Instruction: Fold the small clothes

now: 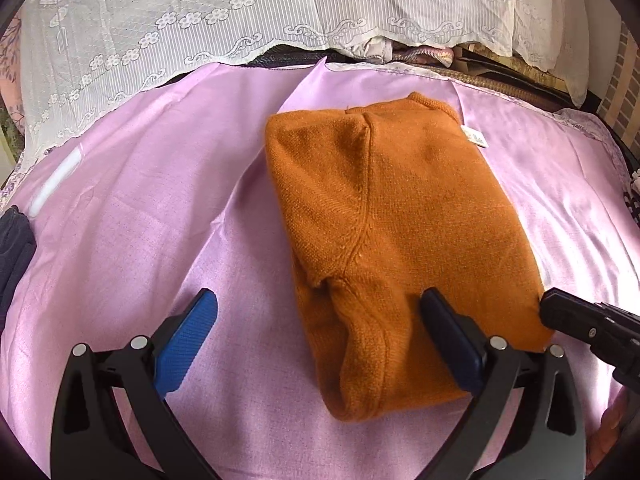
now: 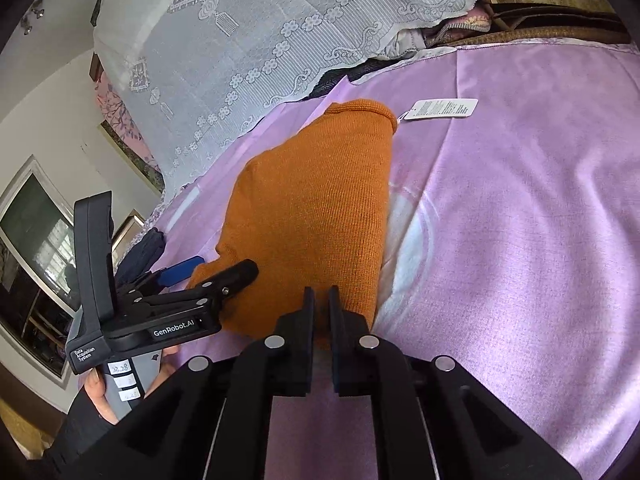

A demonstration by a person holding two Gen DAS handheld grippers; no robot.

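A folded orange knit garment (image 1: 400, 220) lies on the pink sheet (image 1: 160, 200), with a white tag (image 1: 474, 138) at its far right corner. My left gripper (image 1: 320, 308) is open, its blue fingers straddling the garment's near left end; the right finger rests on the cloth. My right gripper (image 2: 322, 296) is shut on the garment's near right corner (image 2: 312, 220). It also shows in the left wrist view (image 1: 560, 312) at the garment's right corner. The left gripper shows in the right wrist view (image 2: 224, 276), beside the garment's near end.
A white lace cover (image 1: 200, 20) drapes over things behind the sheet. A dark garment (image 1: 12, 248) lies at the sheet's left edge. The paper tag (image 2: 444, 109) lies on the sheet to the right. A window and wall are far left.
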